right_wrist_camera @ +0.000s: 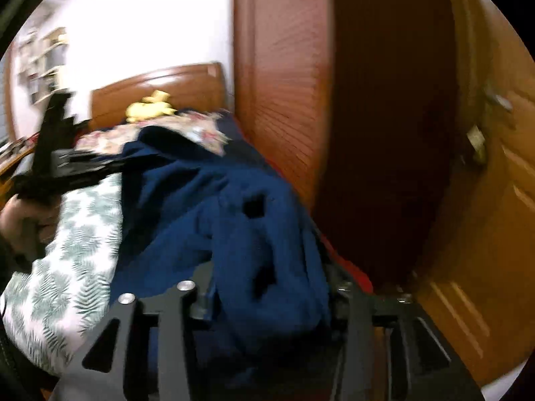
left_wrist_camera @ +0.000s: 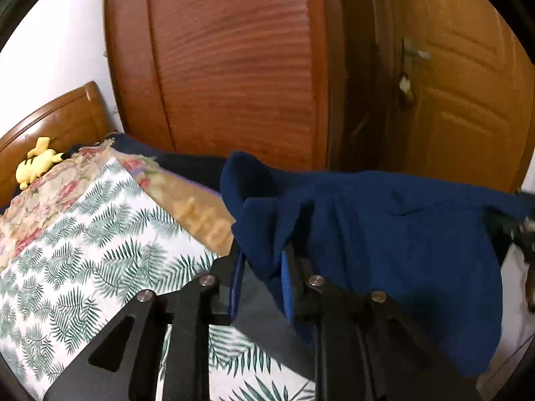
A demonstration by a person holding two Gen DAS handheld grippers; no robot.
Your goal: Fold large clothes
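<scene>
navy garment (left_wrist_camera: 384, 220) bunched in both tools, left tool (left_wrist_camera: 264, 267) clamped on it, right tool (right_wrist_camera: 267, 287) grip unclear, both angled down over bed (left_wrist_camera: 83, 250)

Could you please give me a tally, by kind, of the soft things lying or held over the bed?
Navy garment: 1
Yellow plush toy: 1
Fern-print bedcover: 1
Floral quilt: 1
Total: 4

We see a bed (left_wrist_camera: 83, 250) with a fern-print cover and wooden headboard (left_wrist_camera: 57, 117) against a white wall (left_wrist_camera: 57, 43), a louvred wooden wardrobe (left_wrist_camera: 234, 60) beside it, and a panelled door (left_wrist_camera: 468, 100) further right.
</scene>
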